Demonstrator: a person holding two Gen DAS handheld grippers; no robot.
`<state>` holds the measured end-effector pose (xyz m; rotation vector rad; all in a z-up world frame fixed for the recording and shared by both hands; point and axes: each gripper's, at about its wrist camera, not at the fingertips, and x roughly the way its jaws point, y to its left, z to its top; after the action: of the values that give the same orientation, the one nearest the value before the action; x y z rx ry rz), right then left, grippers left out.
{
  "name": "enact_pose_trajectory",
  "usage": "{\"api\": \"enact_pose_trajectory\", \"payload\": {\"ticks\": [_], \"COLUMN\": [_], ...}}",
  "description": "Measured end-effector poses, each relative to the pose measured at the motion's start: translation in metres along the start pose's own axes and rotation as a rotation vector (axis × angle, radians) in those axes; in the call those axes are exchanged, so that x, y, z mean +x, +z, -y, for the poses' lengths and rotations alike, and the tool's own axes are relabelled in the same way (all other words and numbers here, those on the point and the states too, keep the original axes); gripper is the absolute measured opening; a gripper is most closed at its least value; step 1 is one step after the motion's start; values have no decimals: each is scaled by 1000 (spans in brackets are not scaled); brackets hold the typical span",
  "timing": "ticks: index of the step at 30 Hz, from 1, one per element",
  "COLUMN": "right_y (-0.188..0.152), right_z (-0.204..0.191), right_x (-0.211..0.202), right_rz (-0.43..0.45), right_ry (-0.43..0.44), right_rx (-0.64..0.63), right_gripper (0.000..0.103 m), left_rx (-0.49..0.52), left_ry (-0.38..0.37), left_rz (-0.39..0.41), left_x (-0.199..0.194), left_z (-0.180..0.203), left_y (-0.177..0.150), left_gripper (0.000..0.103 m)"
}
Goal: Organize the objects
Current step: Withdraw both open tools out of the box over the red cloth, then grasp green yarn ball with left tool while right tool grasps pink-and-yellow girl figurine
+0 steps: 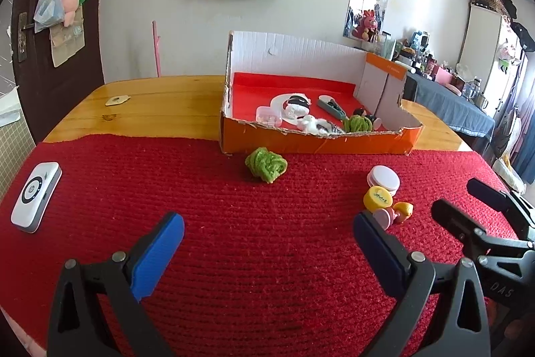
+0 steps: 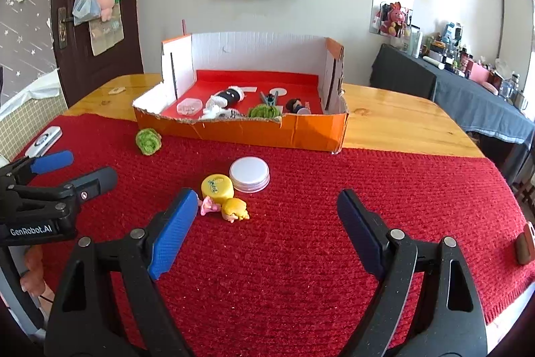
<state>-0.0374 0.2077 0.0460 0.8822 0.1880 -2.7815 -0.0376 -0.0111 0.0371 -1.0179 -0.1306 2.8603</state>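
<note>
Yellow-haired plastic doll [image 2: 235, 209] lay beside round yellow cap [image 2: 217, 184] on red knitted mat [image 2: 301, 240]; left gripper [image 1: 267, 243] and right gripper [image 2: 264, 219] fingers spread, empty.

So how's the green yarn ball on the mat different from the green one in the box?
The loose green yarn ball lies alone on the red mat, outside the orange box. The boxed green yarn ball sits behind the torn front wall among other items, partly hidden. Both are the same fuzzy light green.
</note>
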Motion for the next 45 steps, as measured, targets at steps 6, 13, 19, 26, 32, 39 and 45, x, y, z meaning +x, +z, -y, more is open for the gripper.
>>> {"api": "enact_pose_trajectory", "payload": {"ticks": [6, 13, 19, 26, 32, 39, 45], "right_y": [0, 5, 11, 7, 2, 6, 8], "right_z": [-4, -11, -18, -8, 35, 33, 19], "right_x": [12, 38, 62, 66, 53, 51, 67], "right_rz": [-55, -197, -293, -327, -307, -302, -310], "right_ry": [26, 77, 60, 64, -72, 16, -52], "right_rx": [-15, -26, -38, -21, 27, 73, 23], "right_gripper": [86, 86, 86, 86, 86, 86, 86], "left_rx": [18, 6, 7, 27, 81, 162, 250], "left_ry": [21, 17, 20, 17, 2, -35, -67], "left_rz": [-34, -59, -69, -99, -116, -144, -207], "left_x": [6, 10, 12, 20, 27, 50, 79], "left_z": [0, -9, -15, -18, -15, -11, -6], "left_y": [3, 9, 12, 12, 15, 38, 46], "left_gripper": [103, 103, 103, 103, 103, 103, 88]}}
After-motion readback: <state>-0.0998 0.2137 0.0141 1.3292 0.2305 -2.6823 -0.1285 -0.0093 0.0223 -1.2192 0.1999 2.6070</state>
